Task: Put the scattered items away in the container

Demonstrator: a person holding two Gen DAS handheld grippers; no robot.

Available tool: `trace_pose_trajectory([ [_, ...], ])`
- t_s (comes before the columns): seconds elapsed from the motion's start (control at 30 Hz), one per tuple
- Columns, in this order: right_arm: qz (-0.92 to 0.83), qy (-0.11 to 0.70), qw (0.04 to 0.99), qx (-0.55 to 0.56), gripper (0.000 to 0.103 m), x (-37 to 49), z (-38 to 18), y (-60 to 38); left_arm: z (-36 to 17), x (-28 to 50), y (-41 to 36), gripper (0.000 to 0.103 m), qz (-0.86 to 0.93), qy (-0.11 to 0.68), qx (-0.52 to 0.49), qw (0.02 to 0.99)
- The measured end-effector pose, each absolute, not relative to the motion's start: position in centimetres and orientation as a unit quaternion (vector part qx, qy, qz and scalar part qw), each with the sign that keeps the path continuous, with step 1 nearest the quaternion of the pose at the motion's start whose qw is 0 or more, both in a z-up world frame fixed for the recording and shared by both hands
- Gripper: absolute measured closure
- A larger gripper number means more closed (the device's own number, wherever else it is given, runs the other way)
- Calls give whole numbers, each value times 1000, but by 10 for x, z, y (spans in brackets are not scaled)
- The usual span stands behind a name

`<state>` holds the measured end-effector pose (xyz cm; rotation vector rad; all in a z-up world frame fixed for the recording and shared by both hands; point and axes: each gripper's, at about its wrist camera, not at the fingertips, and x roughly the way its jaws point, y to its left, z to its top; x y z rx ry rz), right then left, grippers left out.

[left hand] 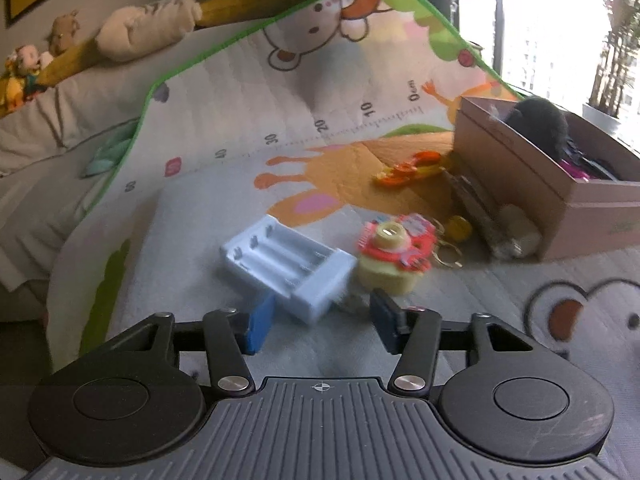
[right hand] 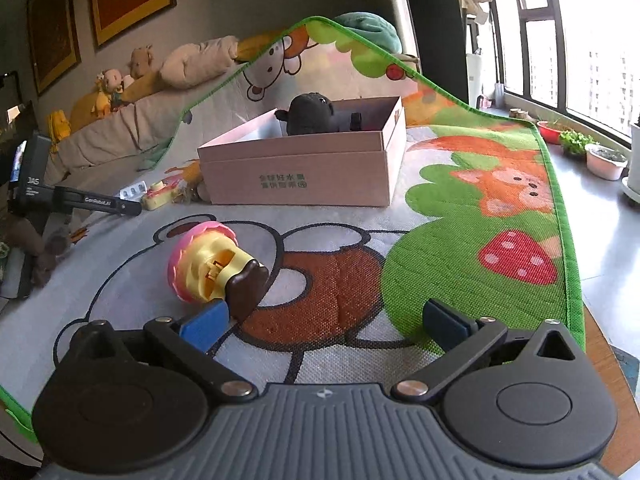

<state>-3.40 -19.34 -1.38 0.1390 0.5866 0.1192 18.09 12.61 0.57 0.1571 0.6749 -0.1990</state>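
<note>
My left gripper (left hand: 323, 322) has its fingers drawn in narrow. The near corner of the pale blue plastic battery tray (left hand: 288, 268) sits between them. The left finger's blue pad lies against the tray's near end. The picture is smeared there, so I cannot tell whether the other pad touches it. Just ahead of my right finger on this side stands a round yellow toy with a red frilled top (left hand: 392, 252), beside the tray. Beyond that finger and further right is the open pinkish cardboard box (left hand: 520, 168), with a black plush toy (left hand: 536, 120) inside it.

My right gripper (right hand: 324, 326) has its fingers spread wide, with only the cartoon-printed woven play mat (right hand: 440, 240) between them. The pink-and-yellow plastic cupcake toy (right hand: 216, 268) lies on its side ahead of my left finger. Its brown end is just at that finger's pad and outside the gap. Straight ahead of these fingers, well beyond the cupcake, the same box stands on the mat with the plush toy sticking up above its rim.
</note>
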Motion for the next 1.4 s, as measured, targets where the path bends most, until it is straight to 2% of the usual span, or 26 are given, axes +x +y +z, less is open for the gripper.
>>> trace_pose_trajectory([
  [0.03,58,289,953,66,0,-33,-14,-193,6,177,124,47,-108,331,78,934],
  [0.07,57,290,953,64,0,-33,-14,-192,7,173,123,42,-124,332,78,932],
  [0.17,54,292,953,57,0,-33,-14,-190,11,165,120,15,-139,330,75,931],
  [0.2,53,292,953,56,0,-33,-14,-189,13,164,118,12,-134,328,68,933],
  [0.27,52,293,953,55,0,-32,-15,-189,19,163,114,12,-140,321,42,936],
  [0.33,50,294,953,51,0,-32,-15,-188,23,164,104,16,-154,314,29,936],
  [0.4,49,295,953,48,0,-33,-15,-187,20,173,94,42,-177,332,14,926],
  [0.43,49,295,953,47,0,-33,-16,-187,17,178,91,43,-186,342,3,921],
  [0.63,49,293,954,47,0,-34,-16,-187,6,206,86,33,-138,335,14,932],
  [0.7,48,293,954,46,0,-34,-16,-186,7,214,89,21,-129,332,12,934],
  [0.77,46,294,954,44,0,-33,-16,-186,6,221,92,16,-124,326,14,937],
  [0.83,45,295,954,41,0,-33,-16,-185,5,230,94,20,-124,327,10,937],
  [0.87,45,295,954,40,0,-33,-16,-185,4,233,94,27,-123,329,6,936],
  [0.9,45,295,954,40,0,-33,-16,-185,5,235,94,39,-123,327,4,937],
  [0.93,45,295,954,40,0,-33,-16,-185,5,235,93,41,-122,324,3,938],
  [1.0,46,294,954,41,0,-33,-16,-185,7,230,92,53,-124,322,4,939],
  [1.13,47,293,954,42,0,-34,-16,-185,15,202,88,54,-139,306,16,942],
  [1.4,45,294,954,40,0,-34,-15,-185,31,94,56,55,-264,298,28,917],
])
